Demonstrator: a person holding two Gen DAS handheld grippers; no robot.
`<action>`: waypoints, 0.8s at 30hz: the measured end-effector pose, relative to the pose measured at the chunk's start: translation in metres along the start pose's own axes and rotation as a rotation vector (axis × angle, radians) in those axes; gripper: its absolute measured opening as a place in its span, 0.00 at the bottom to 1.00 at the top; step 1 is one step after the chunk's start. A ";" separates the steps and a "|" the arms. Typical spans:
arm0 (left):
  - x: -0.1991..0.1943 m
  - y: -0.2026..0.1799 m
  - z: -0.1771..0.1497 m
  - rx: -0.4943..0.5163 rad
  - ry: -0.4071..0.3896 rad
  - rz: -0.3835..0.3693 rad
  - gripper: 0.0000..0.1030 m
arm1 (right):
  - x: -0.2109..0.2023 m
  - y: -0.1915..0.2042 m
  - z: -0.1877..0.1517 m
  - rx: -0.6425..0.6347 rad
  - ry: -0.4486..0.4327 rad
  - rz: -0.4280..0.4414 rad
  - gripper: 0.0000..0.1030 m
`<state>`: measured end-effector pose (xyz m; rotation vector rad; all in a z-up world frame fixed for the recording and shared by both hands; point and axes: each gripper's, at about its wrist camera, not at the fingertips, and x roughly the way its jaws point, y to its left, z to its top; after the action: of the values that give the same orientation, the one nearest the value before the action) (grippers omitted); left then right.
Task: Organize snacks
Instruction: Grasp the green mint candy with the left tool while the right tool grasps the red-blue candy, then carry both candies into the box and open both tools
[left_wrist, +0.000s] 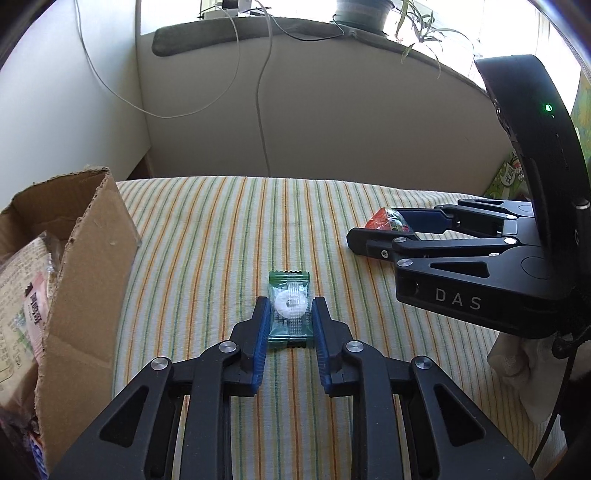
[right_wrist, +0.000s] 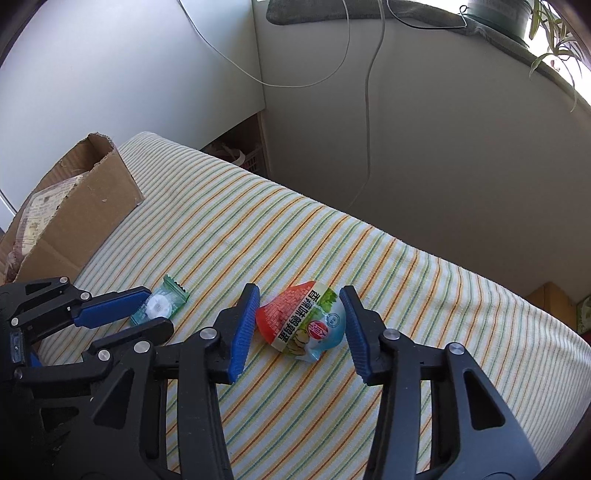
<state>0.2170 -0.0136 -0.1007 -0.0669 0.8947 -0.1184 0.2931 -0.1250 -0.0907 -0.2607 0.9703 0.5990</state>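
1. Straddling the green mint candy (left_wrist: 288, 309), the left gripper (left_wrist: 289, 314) has its blue fingers (left_wrist: 261, 332) right at the wrapper's edges, looks like pinching it, flat on the striped surface (left_wrist: 207, 236).
2. Right gripper (right_wrist: 300, 317) sits around the red egg-shaped snack pack (right_wrist: 301, 321); its fingers (right_wrist: 243, 328) are spread a bit, left one touching, right one just beside.
3. Cardboard box (left_wrist: 85, 266) with snack packets is off left of the left fingers.
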 end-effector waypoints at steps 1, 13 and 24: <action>0.000 0.000 0.000 -0.003 -0.001 -0.003 0.20 | -0.001 0.000 -0.001 0.003 -0.002 0.000 0.43; -0.038 0.002 -0.009 -0.002 -0.069 0.000 0.20 | -0.032 -0.002 -0.007 0.026 -0.055 0.011 0.43; -0.107 0.010 -0.025 0.003 -0.181 0.024 0.20 | -0.080 0.024 -0.003 -0.009 -0.122 0.024 0.42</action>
<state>0.1322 0.0098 -0.0346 -0.0630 0.7140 -0.0896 0.2429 -0.1360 -0.0244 -0.2179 0.8546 0.6338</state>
